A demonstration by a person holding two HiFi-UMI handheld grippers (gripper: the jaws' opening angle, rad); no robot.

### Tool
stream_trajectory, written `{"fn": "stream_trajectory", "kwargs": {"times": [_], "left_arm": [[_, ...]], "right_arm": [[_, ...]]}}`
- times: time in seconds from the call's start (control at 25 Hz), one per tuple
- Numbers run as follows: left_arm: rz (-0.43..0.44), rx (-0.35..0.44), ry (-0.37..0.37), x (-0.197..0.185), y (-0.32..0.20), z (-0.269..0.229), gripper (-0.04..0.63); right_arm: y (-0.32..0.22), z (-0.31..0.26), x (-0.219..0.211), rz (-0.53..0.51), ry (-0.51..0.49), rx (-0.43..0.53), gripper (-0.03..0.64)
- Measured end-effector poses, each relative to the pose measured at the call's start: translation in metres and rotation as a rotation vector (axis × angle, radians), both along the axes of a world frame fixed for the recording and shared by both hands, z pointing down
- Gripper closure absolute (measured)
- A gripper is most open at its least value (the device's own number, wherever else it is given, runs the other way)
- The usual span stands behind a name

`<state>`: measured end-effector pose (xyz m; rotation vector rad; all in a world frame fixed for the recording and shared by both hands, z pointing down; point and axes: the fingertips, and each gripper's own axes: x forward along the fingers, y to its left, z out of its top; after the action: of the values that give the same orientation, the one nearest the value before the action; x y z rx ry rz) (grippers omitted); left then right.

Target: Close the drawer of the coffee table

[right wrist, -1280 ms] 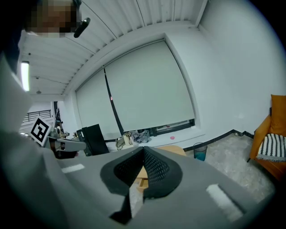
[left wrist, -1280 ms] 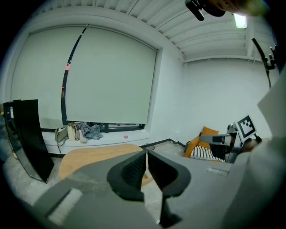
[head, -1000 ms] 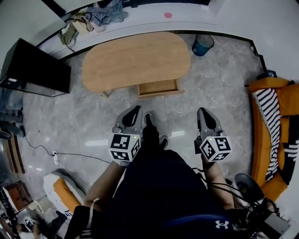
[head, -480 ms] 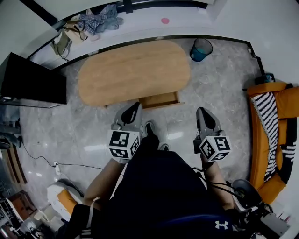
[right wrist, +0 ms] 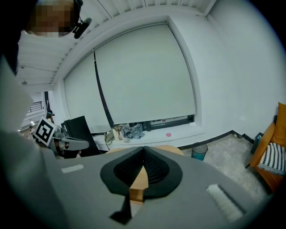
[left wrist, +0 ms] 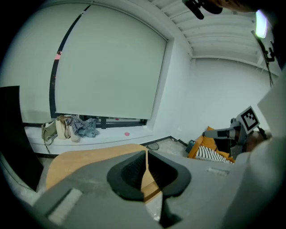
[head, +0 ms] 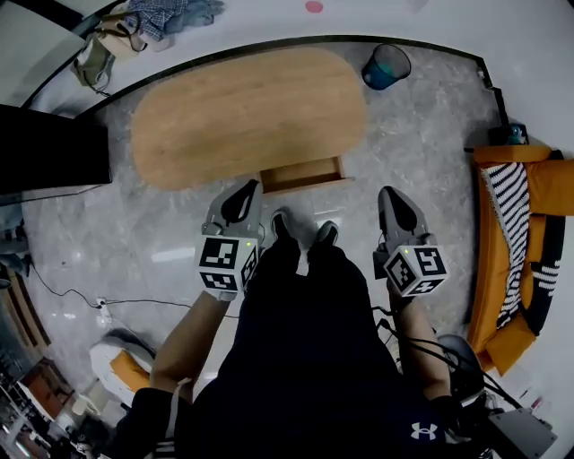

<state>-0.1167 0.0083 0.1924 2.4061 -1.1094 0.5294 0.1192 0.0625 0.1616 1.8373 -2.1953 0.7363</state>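
The drawer [head: 302, 174] stands pulled out from under the near long edge of the wooden oval tabletop [head: 247, 112], just above the middle of the head view. Its light wood front faces the person and its shallow box is open to the camera.

Directly below the drawer, the person's two dark shoes [head: 303, 229] stand on the grey marble floor [head: 421, 152]. The left claw [head: 244, 199] hovers at the drawer's lower left, close to its corner but apart from it. The right claw [head: 395, 204] hovers further off to the drawer's lower right. Both point toward the tabletop.

In the left gripper view the left claw's dark pads are pressed together with nothing between them, and the tabletop [left wrist: 85, 156] lies beyond. The right gripper view shows the right claw pressed together the same way and pinching nothing.

A teal waste bin [head: 387, 64] stands on the floor past the tabletop's upper right end. An orange sofa [head: 543, 179] with a striped cushion [head: 509, 242] fills the right edge. A black screen [head: 45, 148] sits at the left edge. A bag [head: 94, 56] and a heap of clothes [head: 161, 13] lie on the white ledge at upper left.
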Motion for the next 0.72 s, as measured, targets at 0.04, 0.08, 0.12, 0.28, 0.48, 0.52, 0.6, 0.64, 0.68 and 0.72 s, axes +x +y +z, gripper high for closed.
{"fn": "stream_trajectory", "kwargs": {"times": [0.04,0.08,0.12,0.28,0.48,0.52,0.6,0.64,0.68,0.72], "left_arm": [[-0.002,-0.011,-0.005,-0.001,-0.002,0.007,0.578],[-0.005,-0.021,-0.010,-0.003,-0.005,0.014,0.578],[-0.007,-0.030,-0.017,-0.003,-0.007,0.020,0.578],[0.004,-0.047,-0.064,0.001,-0.009,0.048,0.578],[0.026,-0.094,-0.145,0.002,0.008,0.095,0.578],[0.022,-0.098,-0.168,0.001,0.011,0.106,0.578],[0.016,-0.127,-0.205,-0.002,0.018,0.130,0.578],[0.016,-0.148,-0.219,-0.002,0.022,0.142,0.578],[0.019,-0.167,-0.230,-0.001,0.027,0.153,0.578],[0.024,-0.181,-0.240,-0.001,0.030,0.163,0.578]], "right_arm": [[-0.004,0.006,0.001,-0.003,0.007,-0.012,0.615],[-0.007,0.012,0.003,-0.006,0.013,-0.023,0.615],[-0.011,0.019,0.005,-0.010,0.018,-0.035,0.615],[-0.019,0.052,0.021,-0.027,0.023,-0.080,0.615],[-0.030,0.101,0.046,-0.077,0.032,-0.140,0.615],[-0.033,0.112,0.050,-0.086,0.030,-0.150,0.615],[-0.037,0.131,0.058,-0.100,0.014,-0.162,0.615],[-0.038,0.141,0.062,-0.107,0.002,-0.166,0.614],[-0.039,0.151,0.064,-0.114,-0.007,-0.171,0.614],[-0.039,0.162,0.065,-0.123,-0.013,-0.179,0.614]]}}
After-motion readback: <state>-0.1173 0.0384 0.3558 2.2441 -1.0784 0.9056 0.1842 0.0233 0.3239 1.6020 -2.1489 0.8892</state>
